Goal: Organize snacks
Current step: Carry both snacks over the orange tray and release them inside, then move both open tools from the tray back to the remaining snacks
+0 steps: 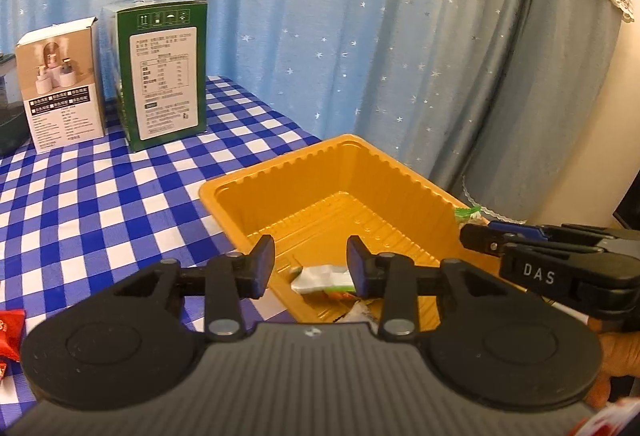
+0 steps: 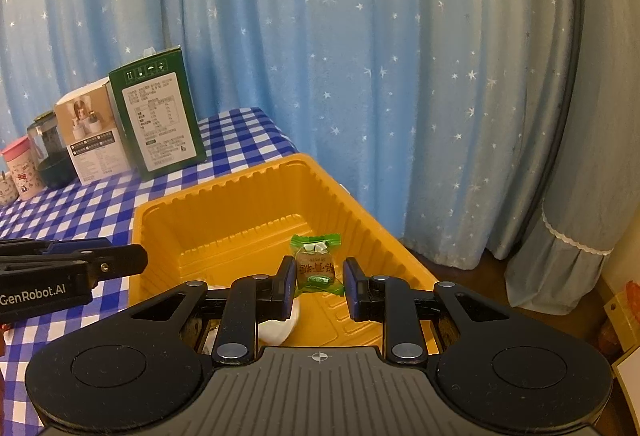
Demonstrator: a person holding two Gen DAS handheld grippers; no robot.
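**Snack sorting: both grippers over the orange tray**

Left wrist view: the left gripper [image 1: 311,266] is held above the orange tray [image 1: 256,181], jaws spread and gripping nothing. A white-and-green snack packet [image 1: 324,278] lies on the tray floor below them. A red packet [image 1: 10,330] lies on the checked tablecloth [image 1: 100,203].

Right wrist view: a green-wrapped candy [image 2: 317,264] is pinched in the right gripper [image 2: 318,286] above the tray's interior.
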